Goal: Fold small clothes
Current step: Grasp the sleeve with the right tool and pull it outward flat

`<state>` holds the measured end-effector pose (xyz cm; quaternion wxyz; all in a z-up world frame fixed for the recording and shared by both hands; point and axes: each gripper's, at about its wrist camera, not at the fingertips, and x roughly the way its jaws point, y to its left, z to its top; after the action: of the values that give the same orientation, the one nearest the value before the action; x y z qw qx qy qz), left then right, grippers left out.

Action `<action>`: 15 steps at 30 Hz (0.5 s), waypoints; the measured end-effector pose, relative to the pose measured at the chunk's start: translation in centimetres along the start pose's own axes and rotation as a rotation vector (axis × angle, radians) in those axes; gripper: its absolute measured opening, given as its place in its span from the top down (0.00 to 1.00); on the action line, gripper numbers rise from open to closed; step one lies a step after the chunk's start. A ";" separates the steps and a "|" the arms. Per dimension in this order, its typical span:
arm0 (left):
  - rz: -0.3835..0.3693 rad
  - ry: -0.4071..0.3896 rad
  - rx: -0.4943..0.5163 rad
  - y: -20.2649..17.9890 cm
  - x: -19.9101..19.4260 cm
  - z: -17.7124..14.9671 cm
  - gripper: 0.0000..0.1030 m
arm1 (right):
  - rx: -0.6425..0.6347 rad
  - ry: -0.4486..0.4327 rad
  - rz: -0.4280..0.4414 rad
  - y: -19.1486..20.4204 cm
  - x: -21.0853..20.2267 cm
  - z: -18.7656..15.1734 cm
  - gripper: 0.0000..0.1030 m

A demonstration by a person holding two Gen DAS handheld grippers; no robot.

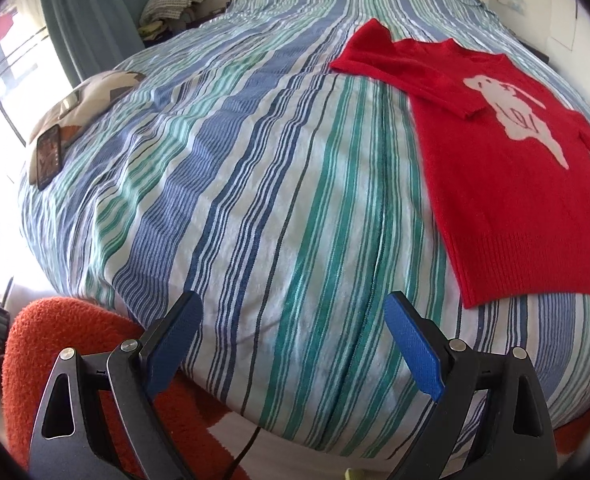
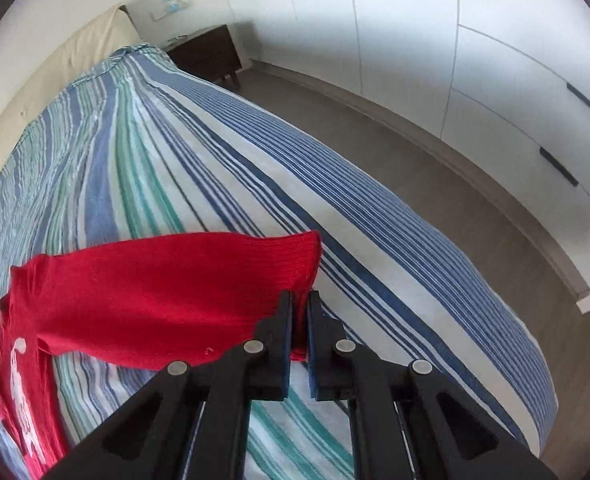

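A small red knit sweater (image 1: pixel 511 184) with a white dog figure lies flat on the striped bed cover (image 1: pixel 255 184), at the right of the left wrist view. One sleeve is folded across its chest. My left gripper (image 1: pixel 295 316) hangs open over the bed's near edge, left of the sweater's hem, with nothing between its blue pads. In the right wrist view my right gripper (image 2: pixel 301 300) is shut on the cuff end of the sweater's other sleeve (image 2: pixel 167 300). That sleeve is stretched out sideways from the body (image 2: pixel 19 412), a little above the cover.
A patterned pillow (image 1: pixel 91 96) with a phone (image 1: pixel 49 156) on it lies at the bed's far left. An orange fuzzy rug (image 1: pixel 55 344) is below the near edge. A dark nightstand (image 2: pixel 207 54), bare floor (image 2: pixel 435 208) and white wardrobe doors (image 2: pixel 495 60) flank the bed's right side.
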<state>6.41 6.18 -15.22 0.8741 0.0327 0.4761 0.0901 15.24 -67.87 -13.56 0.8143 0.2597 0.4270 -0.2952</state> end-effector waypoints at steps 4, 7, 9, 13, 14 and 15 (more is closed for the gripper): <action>0.006 0.013 -0.008 0.2 0.3 0.0 0.09 | -0.014 0.023 -0.044 -0.1 1.2 -0.1 0.97; 0.007 0.020 -0.017 0.3 0.5 -0.1 0.09 | -0.053 0.016 -0.067 0.2 1.0 -0.3 0.97; 0.009 0.024 -0.014 0.2 0.6 0.0 0.09 | -0.086 0.010 -0.082 0.2 0.4 -0.4 0.96; -0.001 0.006 -0.016 0.3 0.2 0.0 0.09 | -0.014 -0.033 -0.121 -1.4 -1.6 -1.2 0.34; -0.005 0.003 -0.019 0.4 0.1 0.0 0.09 | 0.012 -0.058 -0.141 -1.9 -2.5 -1.5 0.16; -0.009 0.000 -0.024 0.6 0.0 0.0 0.09 | 0.052 -0.108 -0.178 -2.8 -4.0 -2.2 0.16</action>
<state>6.36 6.72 -15.13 0.8748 0.0200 0.4753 0.0920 10.27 -67.26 -11.77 0.7995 0.2254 0.3963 -0.3911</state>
